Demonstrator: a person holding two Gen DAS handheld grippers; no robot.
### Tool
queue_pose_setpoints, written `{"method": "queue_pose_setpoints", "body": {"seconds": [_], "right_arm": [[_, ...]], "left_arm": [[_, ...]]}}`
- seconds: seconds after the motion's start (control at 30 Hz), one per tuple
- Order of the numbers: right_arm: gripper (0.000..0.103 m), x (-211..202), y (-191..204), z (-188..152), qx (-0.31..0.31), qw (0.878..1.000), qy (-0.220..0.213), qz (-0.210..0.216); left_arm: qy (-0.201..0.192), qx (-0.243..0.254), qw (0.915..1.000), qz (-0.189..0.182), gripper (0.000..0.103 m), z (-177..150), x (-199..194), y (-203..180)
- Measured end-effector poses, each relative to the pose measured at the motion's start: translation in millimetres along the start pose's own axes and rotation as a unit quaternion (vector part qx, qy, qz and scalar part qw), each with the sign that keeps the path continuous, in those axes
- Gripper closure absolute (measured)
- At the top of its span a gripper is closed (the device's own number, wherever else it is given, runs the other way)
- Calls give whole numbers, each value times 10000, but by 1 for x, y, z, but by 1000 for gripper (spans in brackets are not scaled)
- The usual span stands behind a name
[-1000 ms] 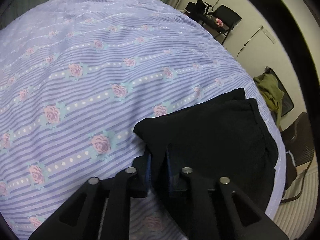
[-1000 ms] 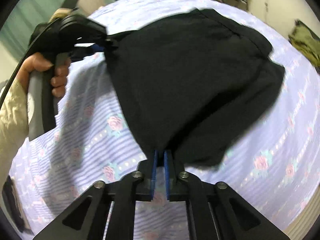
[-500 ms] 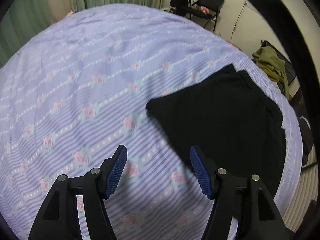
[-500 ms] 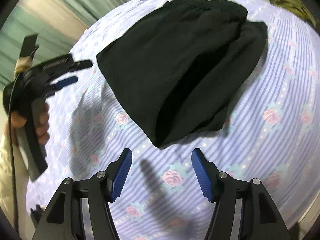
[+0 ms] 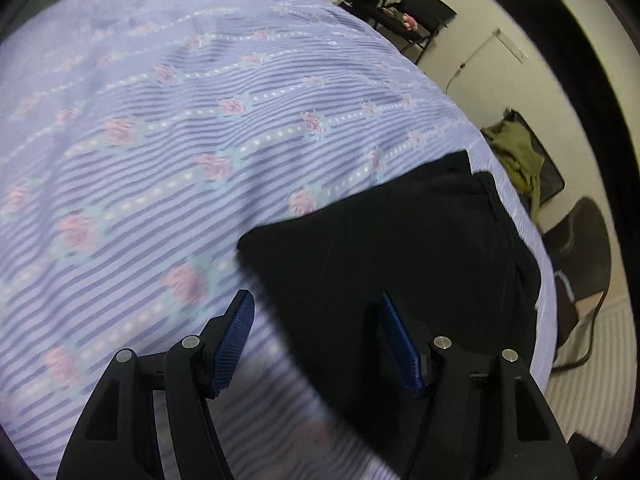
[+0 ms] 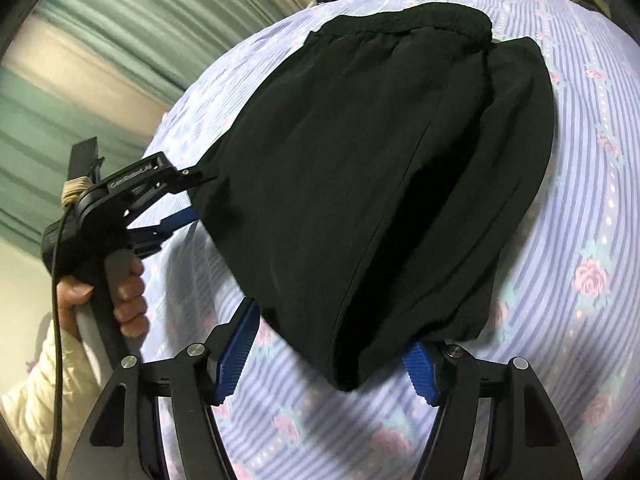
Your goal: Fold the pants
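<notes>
The black pants (image 6: pixel 380 168) lie folded on a lilac bedspread with pink roses (image 6: pixel 592 248). In the left wrist view the pants (image 5: pixel 400 248) fill the lower right. My left gripper (image 5: pixel 316 340) is open, its jaws astride the near corner of the pants. It also shows in the right wrist view (image 6: pixel 176 196), open at the left corner. My right gripper (image 6: pixel 328 356) is open around the near folded corner, whose fabric hides part of the right finger.
The bedspread (image 5: pixel 160 128) covers the whole bed. Beyond its right edge stand a dark chair (image 5: pixel 580 256), an olive garment on a rack (image 5: pixel 516 152), and a black chair and desk (image 5: pixel 404 12) by the wall. Green curtains (image 6: pixel 80 80) hang behind.
Both grippers were shut on the pants' corners a second ago, then opened and let go. Since half a second ago both have moved back in over the corners.
</notes>
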State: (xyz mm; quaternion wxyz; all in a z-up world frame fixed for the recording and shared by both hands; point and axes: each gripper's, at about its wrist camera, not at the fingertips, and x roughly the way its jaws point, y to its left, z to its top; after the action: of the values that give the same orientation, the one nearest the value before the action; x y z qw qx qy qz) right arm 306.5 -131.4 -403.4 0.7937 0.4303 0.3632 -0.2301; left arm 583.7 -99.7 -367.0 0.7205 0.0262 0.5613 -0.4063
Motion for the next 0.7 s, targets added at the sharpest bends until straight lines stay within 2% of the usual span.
{"method": "queue_pose_setpoints", "body": {"seconds": [0.03,0.1,0.17,0.2,0.23,0.3,0.4,0.57,0.7], "right_arm": [[35,1,-1,2,41,10000,-14,-18],[39,4,0,9,101,9999,3,-39],[55,6,4,14,31,9999,15,-98],[69,5,7,17,-92,9999,41,-100],[79,5,12,20,-286,9995,104,-81],[86,-4,18,24,-663,9976,187,-72],[91,-34,16,33,-1024,9946,152,79],[92,-99,12,50,-1423,9891,76,382],[92,-152,8,62,-1894,9802,100,562]], "left_arm": [[1,-74,10000,-12,42,2,5,-1],[-23,-286,9996,6,52,5,10,0],[-62,-575,9983,-37,80,4,7,6],[-65,-732,9972,-163,85,3,4,7],[-74,-772,9968,-195,89,2,-1,7],[-107,-564,9983,15,91,1,-13,-6],[-269,-129,9989,367,92,-4,-43,-37],[-673,-43,9954,681,92,-22,-103,-82],[-921,4,9877,1260,93,-59,-154,-123]]}}
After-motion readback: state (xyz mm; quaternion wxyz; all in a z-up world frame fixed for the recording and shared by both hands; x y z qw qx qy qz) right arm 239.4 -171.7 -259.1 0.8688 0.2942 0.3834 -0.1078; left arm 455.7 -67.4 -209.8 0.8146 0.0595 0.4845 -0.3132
